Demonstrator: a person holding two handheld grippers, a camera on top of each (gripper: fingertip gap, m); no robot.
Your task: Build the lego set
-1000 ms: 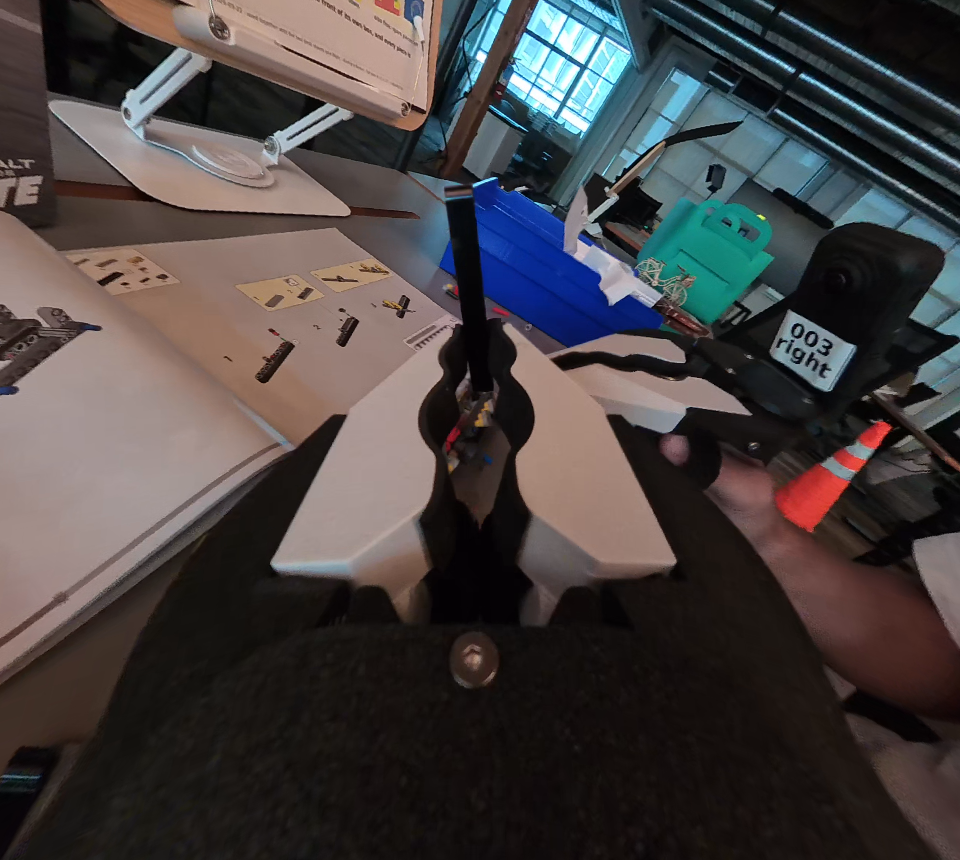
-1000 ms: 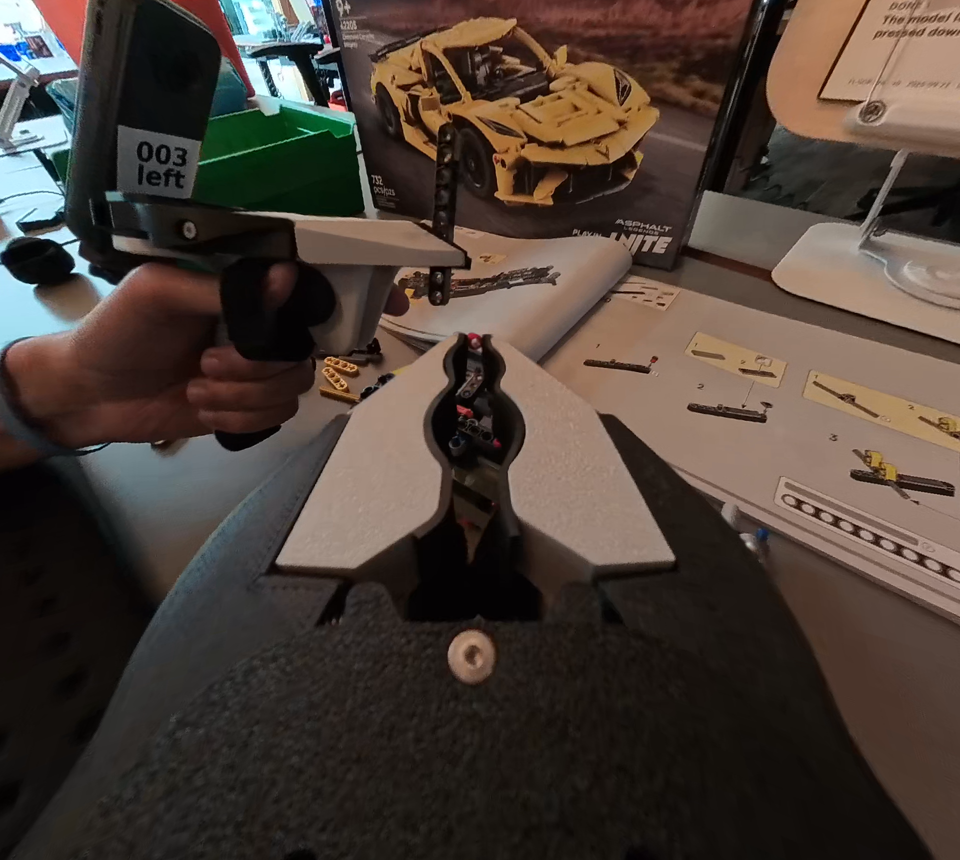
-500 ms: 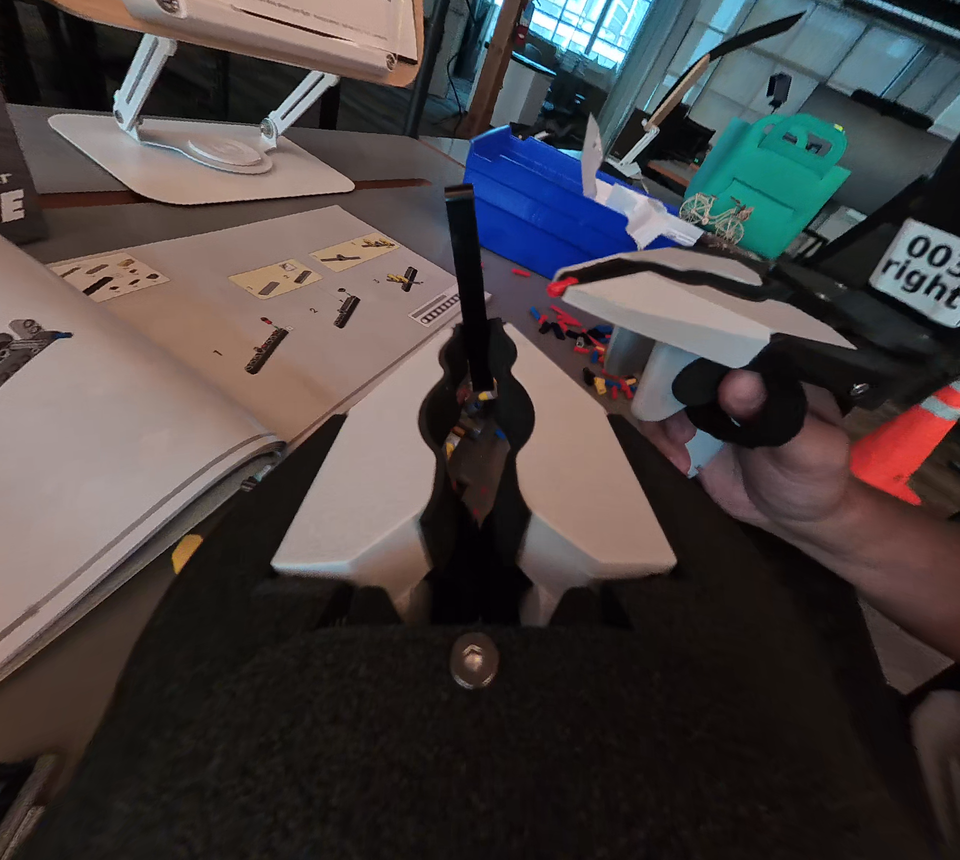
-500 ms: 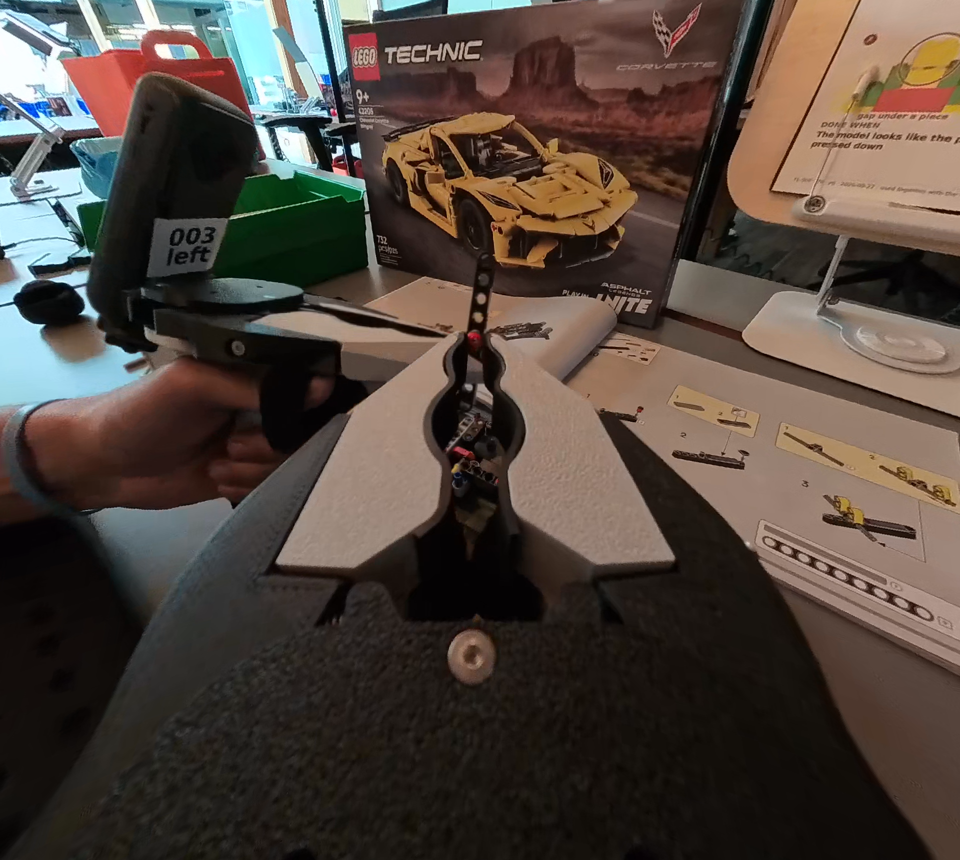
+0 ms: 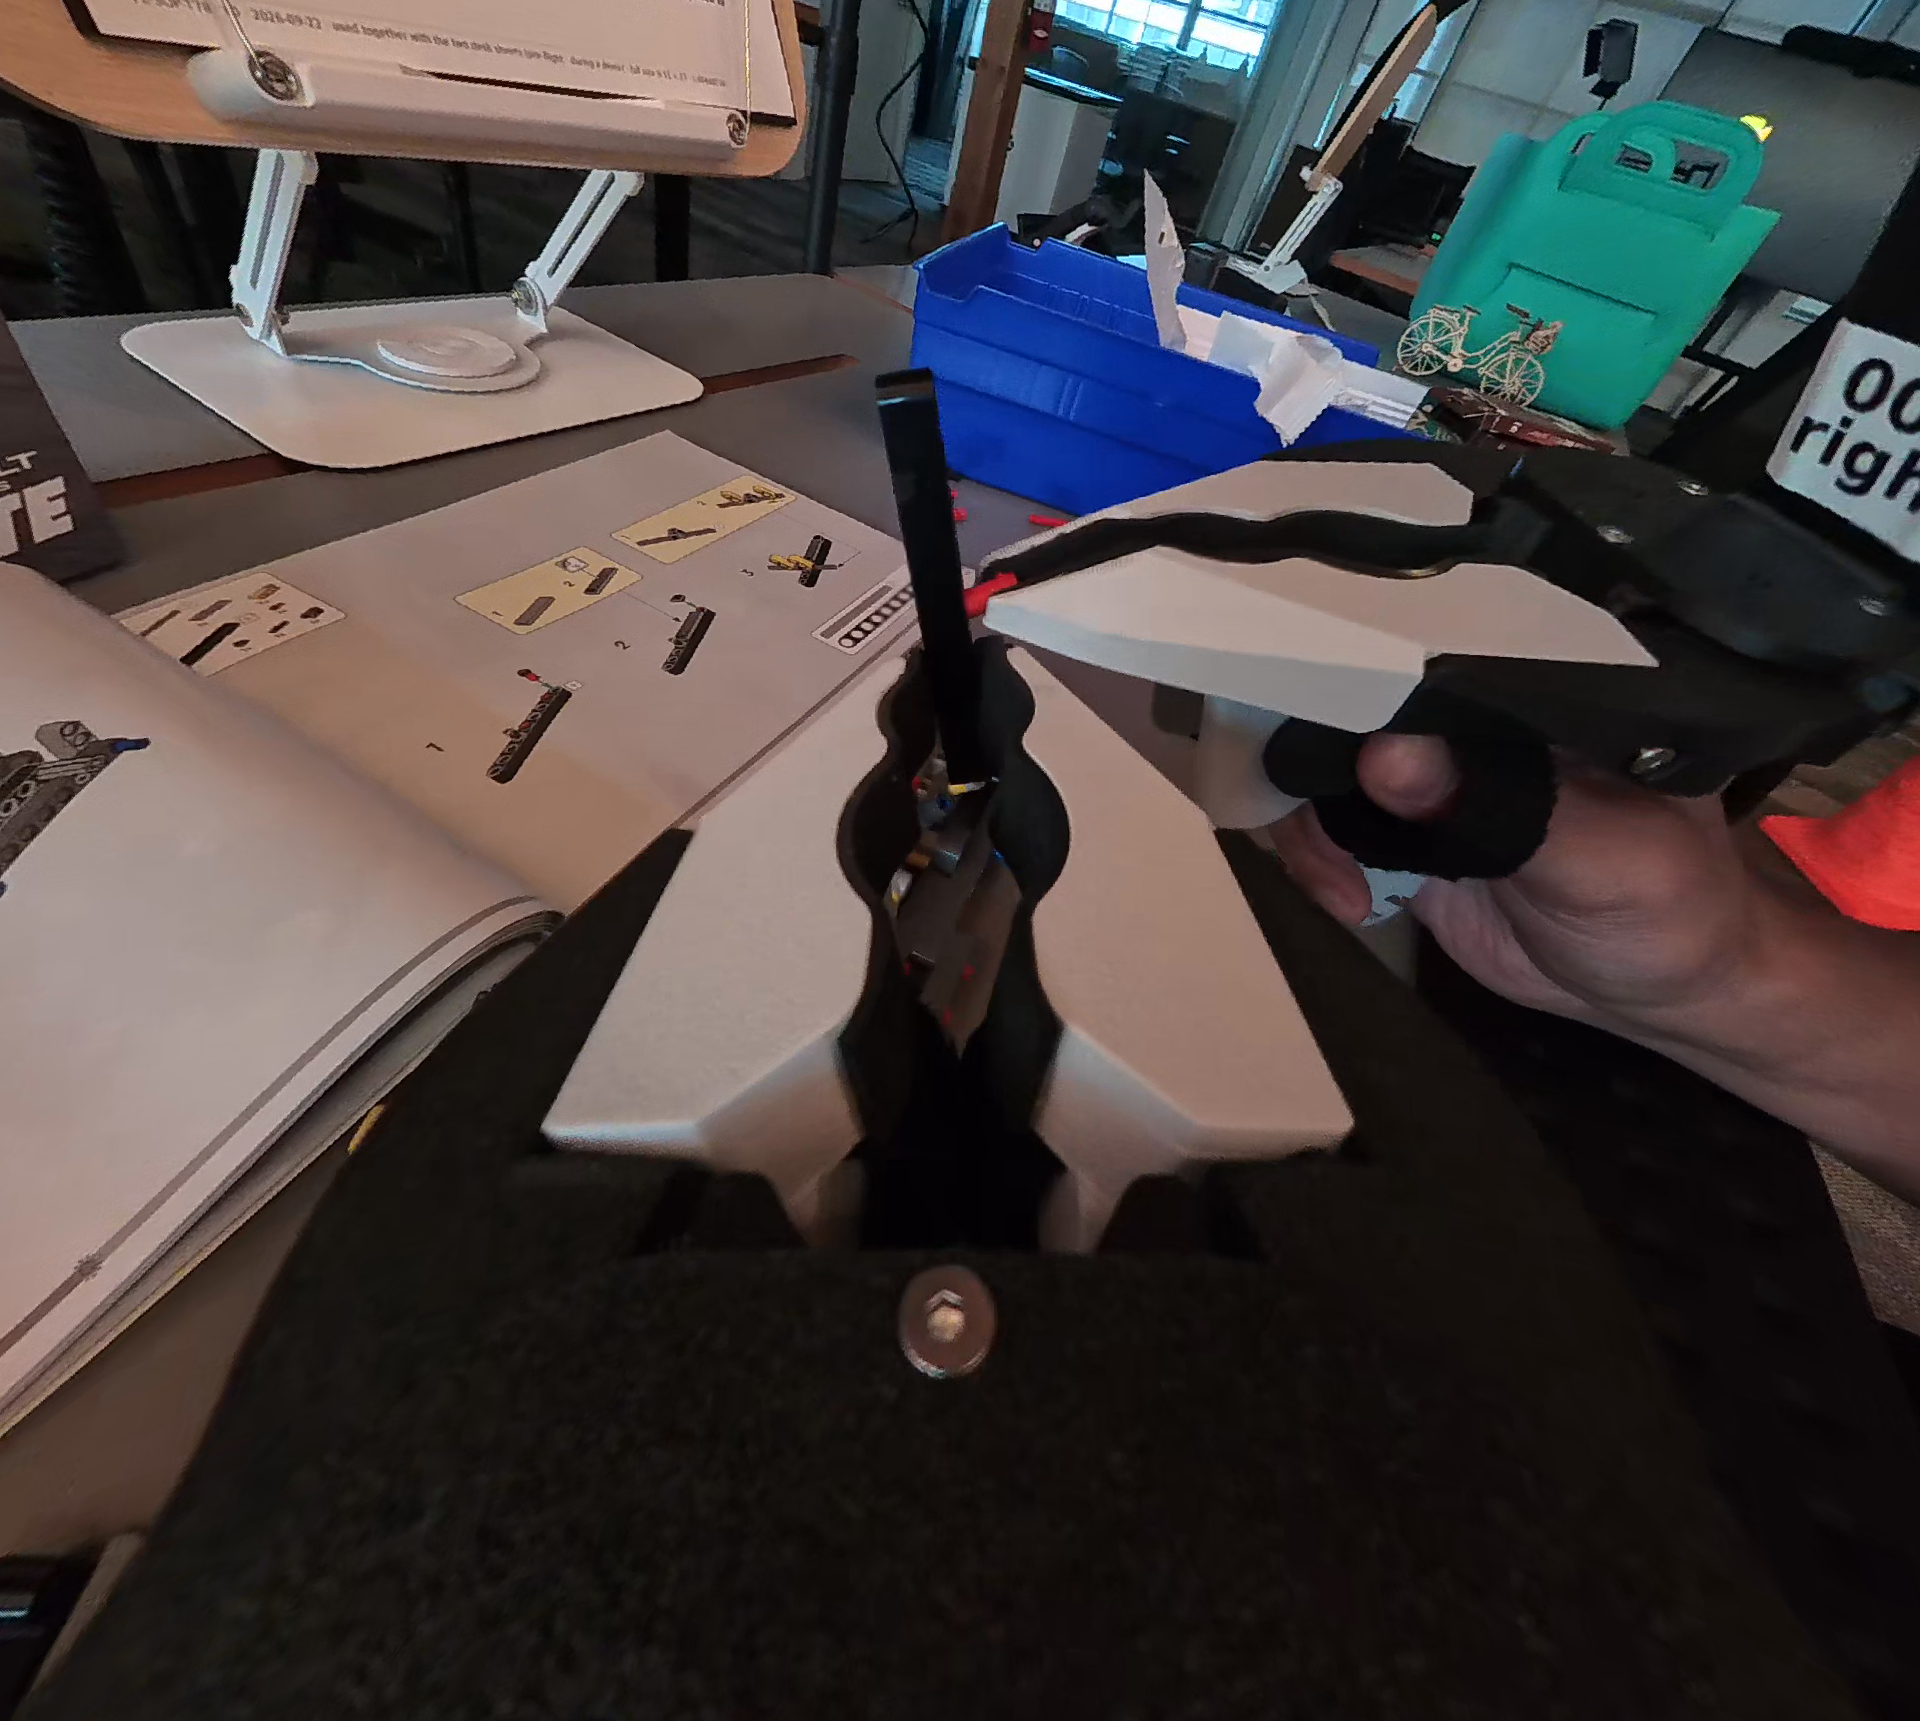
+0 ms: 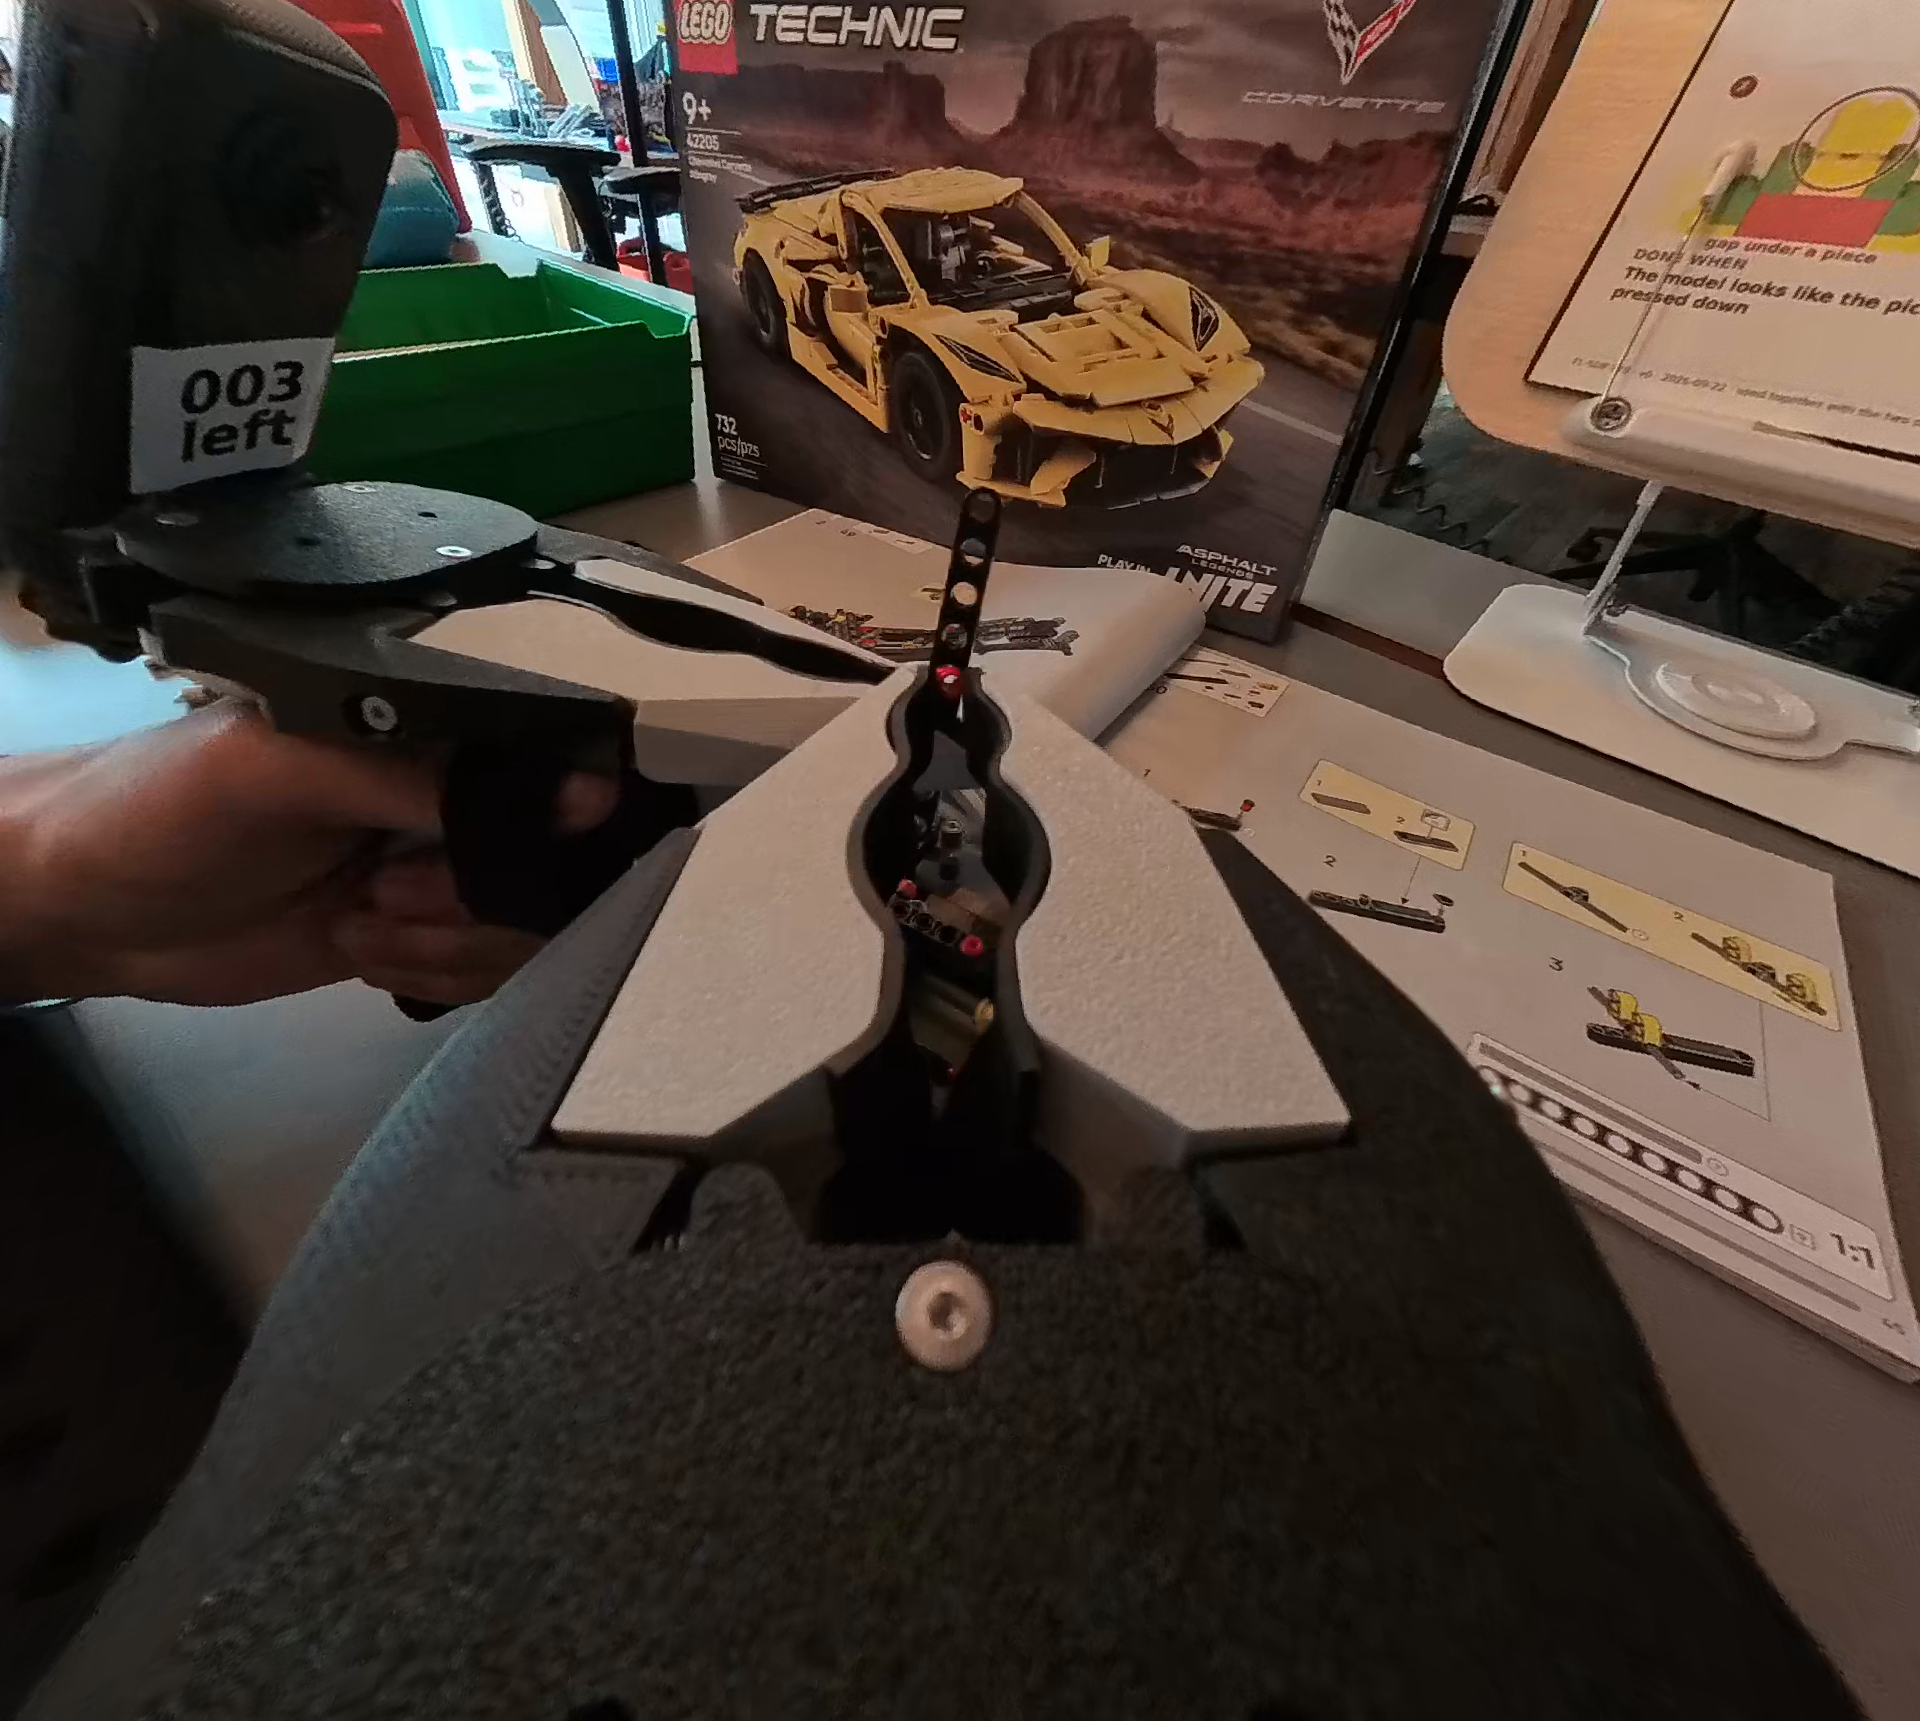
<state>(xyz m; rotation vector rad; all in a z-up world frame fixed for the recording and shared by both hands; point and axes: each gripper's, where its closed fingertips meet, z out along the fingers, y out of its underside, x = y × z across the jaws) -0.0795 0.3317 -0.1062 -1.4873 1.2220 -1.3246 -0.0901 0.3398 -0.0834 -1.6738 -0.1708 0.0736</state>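
My left gripper is shut on the lower end of a long black Technic beam, which stands upright above the table. My right gripper comes in from the right, shut on a small red pin that touches the side of the beam. In the right wrist view my right gripper holds the red pin against a lower hole of the beam, with the left gripper coming in from the left. Whether the pin sits inside the hole is hidden.
An open instruction booklet lies under both grippers. The set's box stands behind it, with a green bin to its left. A blue bin, loose small pieces beside it, a sheet on a white stand and an orange cone are nearby. My two grippers' fingertips are within a few centimetres of each other.
My right gripper has moved in toward the left gripper until the red pin meets the beam. The left gripper still holds the beam upright and has shifted only slightly.
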